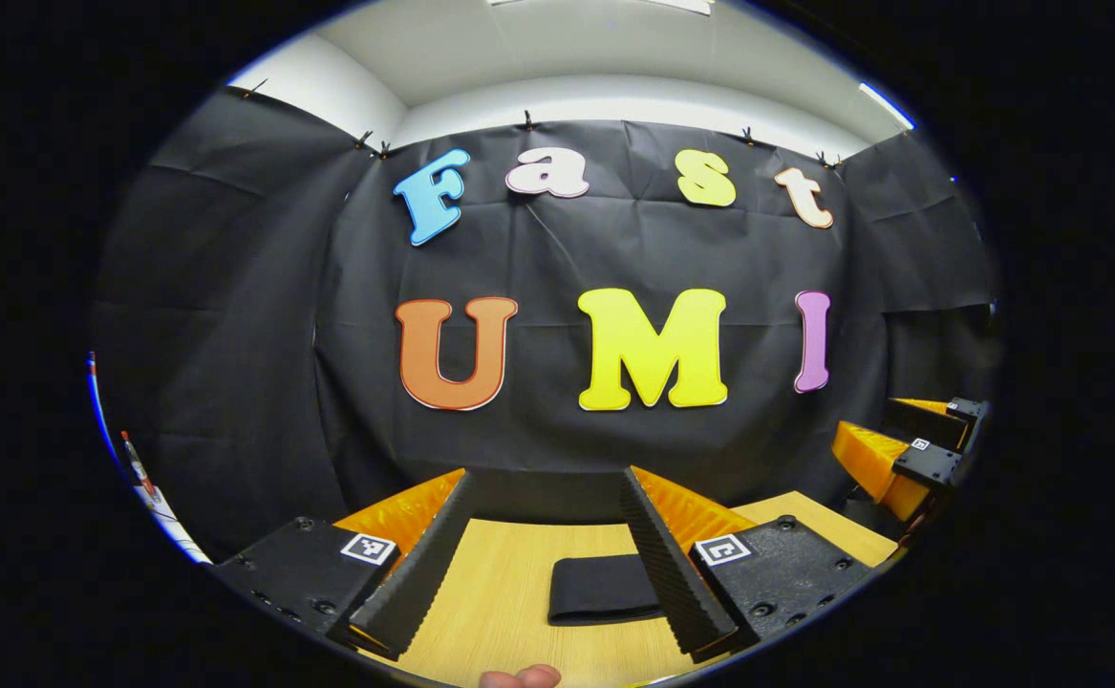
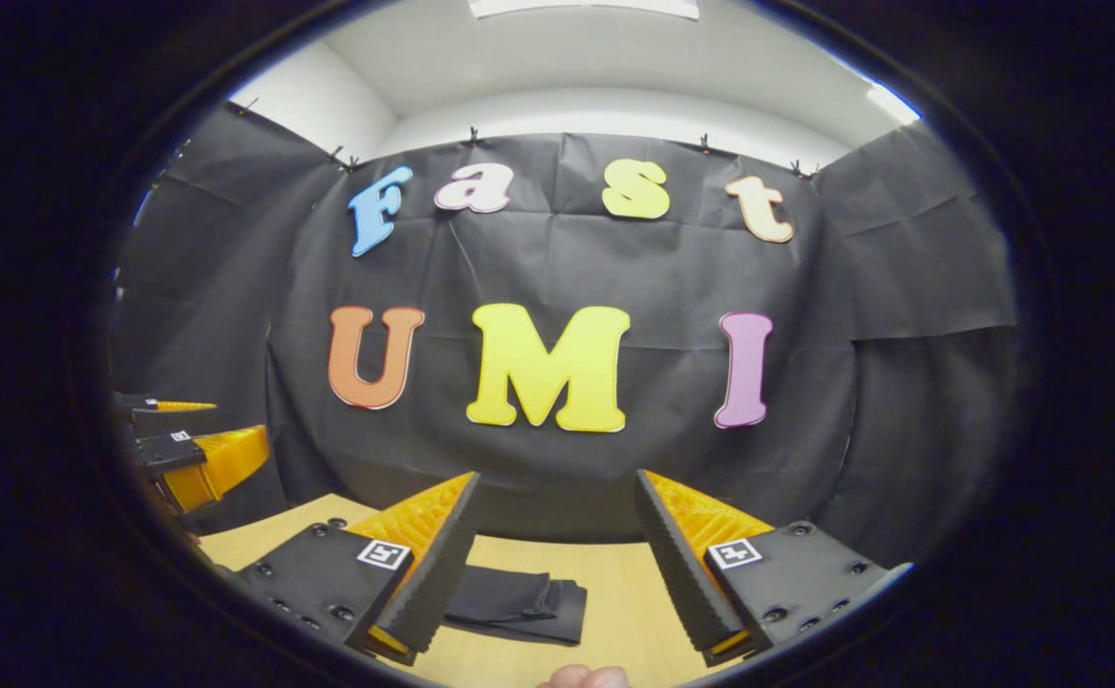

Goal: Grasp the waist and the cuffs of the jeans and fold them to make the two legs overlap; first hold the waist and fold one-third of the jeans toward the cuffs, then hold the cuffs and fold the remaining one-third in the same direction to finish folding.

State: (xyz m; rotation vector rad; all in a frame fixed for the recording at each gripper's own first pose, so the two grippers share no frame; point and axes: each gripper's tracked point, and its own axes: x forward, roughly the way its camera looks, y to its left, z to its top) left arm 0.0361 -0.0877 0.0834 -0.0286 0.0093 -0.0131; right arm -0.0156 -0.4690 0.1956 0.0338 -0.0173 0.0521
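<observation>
Folded jeans (image 1: pixel 603 589) between left tongs (image 1: pixel 546 497) (spread wide).

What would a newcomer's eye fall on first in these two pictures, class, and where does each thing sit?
A dark folded pair of jeans lies flat on the pale wooden table, seen between the open fingers of the left gripper. The right gripper, also open, hangs above the table with the jeans low and left of its gap. Each gripper also appears at the edge of the other's view.
</observation>
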